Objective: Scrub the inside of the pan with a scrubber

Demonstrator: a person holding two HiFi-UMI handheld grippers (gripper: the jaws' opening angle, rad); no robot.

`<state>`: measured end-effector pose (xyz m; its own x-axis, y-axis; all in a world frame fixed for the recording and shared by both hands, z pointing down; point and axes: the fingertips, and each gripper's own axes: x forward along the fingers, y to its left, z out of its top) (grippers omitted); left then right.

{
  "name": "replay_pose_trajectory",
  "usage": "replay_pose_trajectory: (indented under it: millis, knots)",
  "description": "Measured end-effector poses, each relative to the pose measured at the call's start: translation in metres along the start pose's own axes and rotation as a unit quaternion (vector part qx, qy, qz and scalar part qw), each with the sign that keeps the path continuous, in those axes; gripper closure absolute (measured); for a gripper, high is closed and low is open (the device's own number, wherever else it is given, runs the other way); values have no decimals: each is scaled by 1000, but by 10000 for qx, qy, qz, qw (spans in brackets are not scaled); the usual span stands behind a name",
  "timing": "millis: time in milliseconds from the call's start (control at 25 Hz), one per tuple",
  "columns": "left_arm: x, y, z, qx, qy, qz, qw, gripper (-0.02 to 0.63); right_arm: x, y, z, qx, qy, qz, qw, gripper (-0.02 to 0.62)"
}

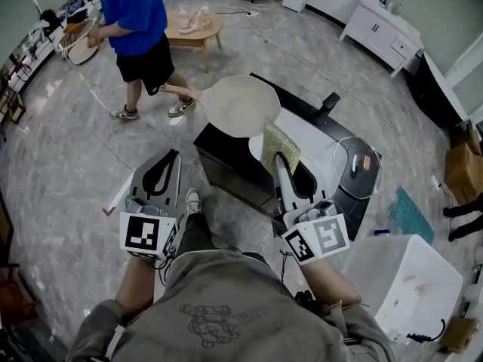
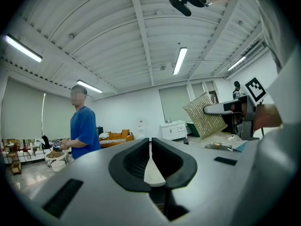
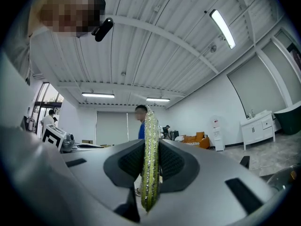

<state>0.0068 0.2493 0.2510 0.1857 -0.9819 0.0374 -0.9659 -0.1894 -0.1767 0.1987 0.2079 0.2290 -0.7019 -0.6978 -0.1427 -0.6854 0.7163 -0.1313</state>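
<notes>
A cream pan [image 1: 241, 105] with a wooden handle [image 1: 177, 90] pointing left sits at the far-left corner of the black table [image 1: 226, 164]. My right gripper [image 1: 281, 161] is shut on a green-gold scrubber pad [image 1: 279, 146], held upright just right of the pan and nearer to me. In the right gripper view the scrubber [image 3: 151, 164] stands edge-on between the jaws. The left gripper view catches the scrubber [image 2: 205, 117] at its right. My left gripper [image 1: 170, 157] is shut on nothing, short of the handle and off the table's left side. The left gripper [image 2: 151, 142] has its jaws touching.
A glass lid [image 1: 357, 165] lies on the table's right end. A white bin [image 1: 411, 277] stands at the right, with a teal cloth [image 1: 411, 213] on the floor beyond it. A person in a blue shirt [image 1: 134, 10] stands at the far left by a low wooden table [image 1: 194, 30].
</notes>
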Motion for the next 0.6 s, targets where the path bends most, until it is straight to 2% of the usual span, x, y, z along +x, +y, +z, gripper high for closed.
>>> replay_pose_trajectory:
  millis: [600]
  knots:
    - [104, 106, -29, 0, 261, -377, 9989, 577, 132, -30, -36, -37, 399, -445, 9982, 525]
